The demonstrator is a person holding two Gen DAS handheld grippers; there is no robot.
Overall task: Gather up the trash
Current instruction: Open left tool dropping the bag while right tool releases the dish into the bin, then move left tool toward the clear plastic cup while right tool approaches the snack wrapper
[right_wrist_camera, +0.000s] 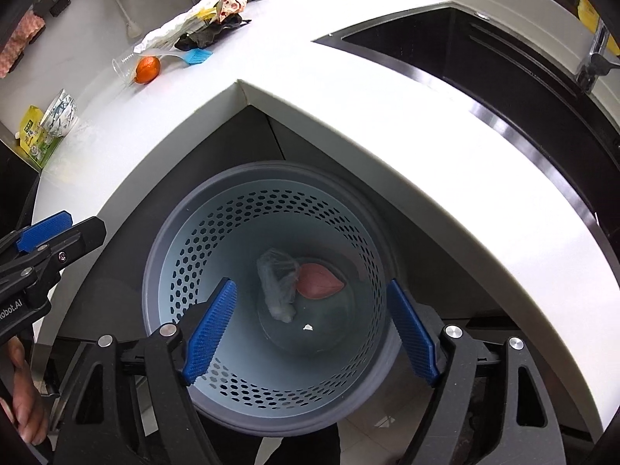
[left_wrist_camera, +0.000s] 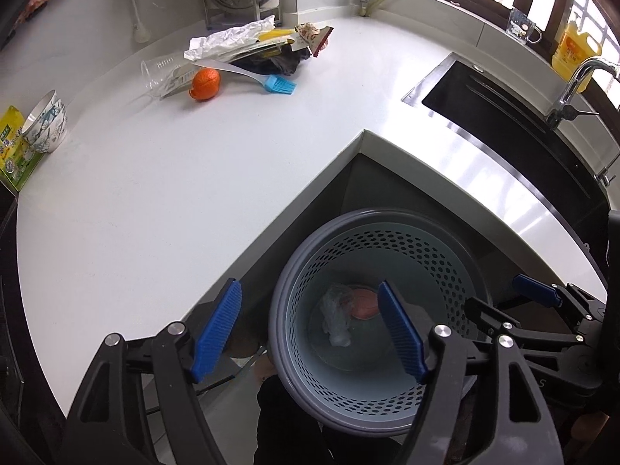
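Observation:
A grey perforated waste bin (left_wrist_camera: 306,368) (right_wrist_camera: 162,255) stands on the floor in the inner corner of the white counter. At its bottom lie a crumpled clear plastic bag (left_wrist_camera: 336,319) (right_wrist_camera: 277,283), a reddish-brown peel-like piece (left_wrist_camera: 364,304) (right_wrist_camera: 319,281) and a small white scrap (right_wrist_camera: 308,327). My left gripper (left_wrist_camera: 310,333) hangs open over the bin's left rim, nothing between its blue pads. My right gripper (right_wrist_camera: 310,333) is open above the bin's mouth, also with nothing in it. A pile of wrappers and paper (left_wrist_camera: 248,44) (right_wrist_camera: 193,27) lies far back on the counter.
Near the pile are an orange (left_wrist_camera: 205,83) (right_wrist_camera: 147,69), a tipped clear cup (left_wrist_camera: 159,75), a blue silicone brush (left_wrist_camera: 279,85) (right_wrist_camera: 195,55). A bowl (left_wrist_camera: 44,124) and yellow packet (left_wrist_camera: 15,147) sit at the left. A dark sink (left_wrist_camera: 503,108) (right_wrist_camera: 484,46) with tap is on the right.

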